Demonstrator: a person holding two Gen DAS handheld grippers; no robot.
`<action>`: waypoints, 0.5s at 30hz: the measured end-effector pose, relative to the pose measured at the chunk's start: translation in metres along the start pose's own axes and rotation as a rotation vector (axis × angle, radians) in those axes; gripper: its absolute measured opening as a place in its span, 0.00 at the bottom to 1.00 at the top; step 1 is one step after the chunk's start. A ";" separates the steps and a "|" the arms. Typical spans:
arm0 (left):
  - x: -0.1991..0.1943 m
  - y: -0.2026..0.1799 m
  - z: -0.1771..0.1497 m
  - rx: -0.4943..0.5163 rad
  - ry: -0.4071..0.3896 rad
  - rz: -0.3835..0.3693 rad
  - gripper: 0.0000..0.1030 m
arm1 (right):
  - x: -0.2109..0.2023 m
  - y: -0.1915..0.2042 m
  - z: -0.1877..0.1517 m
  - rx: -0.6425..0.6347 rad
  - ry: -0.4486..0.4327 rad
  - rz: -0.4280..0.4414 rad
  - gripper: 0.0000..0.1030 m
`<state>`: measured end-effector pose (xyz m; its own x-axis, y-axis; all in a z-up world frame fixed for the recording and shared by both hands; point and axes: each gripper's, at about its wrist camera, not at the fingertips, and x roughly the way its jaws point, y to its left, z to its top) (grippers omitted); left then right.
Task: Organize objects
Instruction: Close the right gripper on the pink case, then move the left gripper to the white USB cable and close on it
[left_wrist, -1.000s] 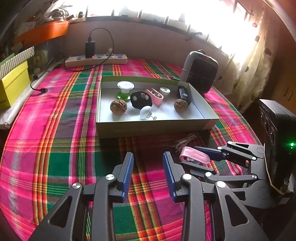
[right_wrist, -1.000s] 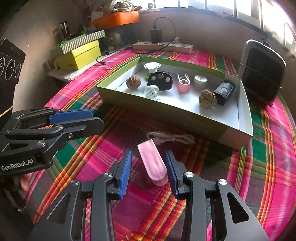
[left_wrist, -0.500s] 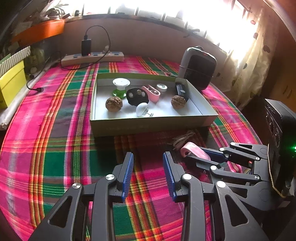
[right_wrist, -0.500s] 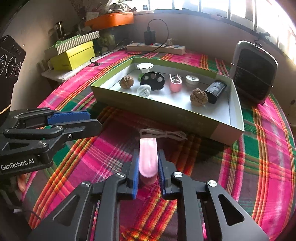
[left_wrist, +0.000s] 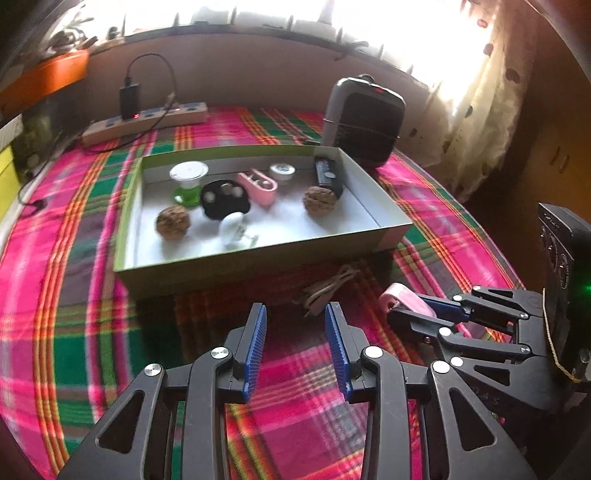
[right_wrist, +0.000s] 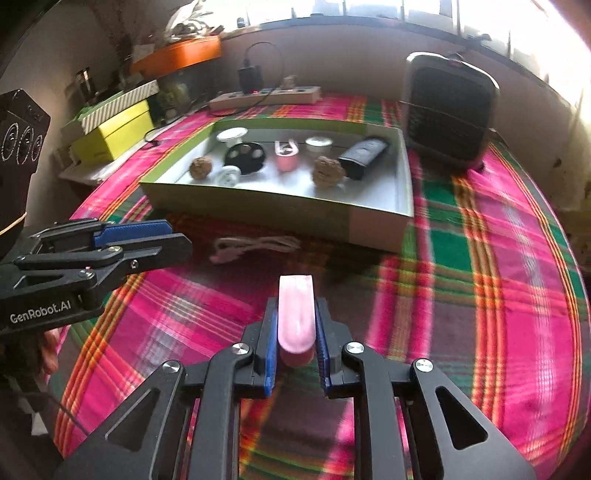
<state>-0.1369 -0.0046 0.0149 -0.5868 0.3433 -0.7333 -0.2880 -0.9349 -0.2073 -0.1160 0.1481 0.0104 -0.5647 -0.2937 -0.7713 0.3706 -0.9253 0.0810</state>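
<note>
My right gripper (right_wrist: 295, 325) is shut on a flat pink oblong case (right_wrist: 295, 314) and holds it above the plaid cloth; the case also shows in the left wrist view (left_wrist: 400, 300). My left gripper (left_wrist: 295, 325) is open and empty over the cloth, in front of the green box (left_wrist: 258, 258). The box (right_wrist: 376, 221) holds two walnuts (left_wrist: 173, 222), a black round piece (left_wrist: 223, 197), a pink clip (left_wrist: 258, 184), a white plug (left_wrist: 232, 229) and other small items. A coiled white cable (right_wrist: 255, 246) lies on the cloth before the box.
A small grey heater (right_wrist: 448, 118) stands at the box's far right corner. A power strip with a charger (left_wrist: 147, 118) lies at the back. Yellow and striped boxes (right_wrist: 114, 129) sit at the left edge. A curtain (left_wrist: 491, 92) hangs at the right.
My right gripper closed on the pink case and lifted it off the cloth. Both grippers rose and drew back a little from the box.
</note>
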 end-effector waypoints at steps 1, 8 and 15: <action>0.003 -0.002 0.002 0.008 0.005 0.001 0.31 | -0.002 -0.003 -0.001 0.006 -0.001 -0.005 0.18; 0.020 -0.012 0.014 0.050 0.015 0.013 0.36 | -0.007 -0.016 -0.005 0.034 -0.006 -0.023 0.18; 0.035 -0.018 0.015 0.069 0.051 0.017 0.36 | -0.011 -0.023 -0.006 0.047 -0.017 -0.020 0.18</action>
<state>-0.1637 0.0257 0.0026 -0.5532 0.3211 -0.7687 -0.3309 -0.9315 -0.1509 -0.1137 0.1739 0.0130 -0.5847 -0.2784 -0.7620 0.3240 -0.9412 0.0952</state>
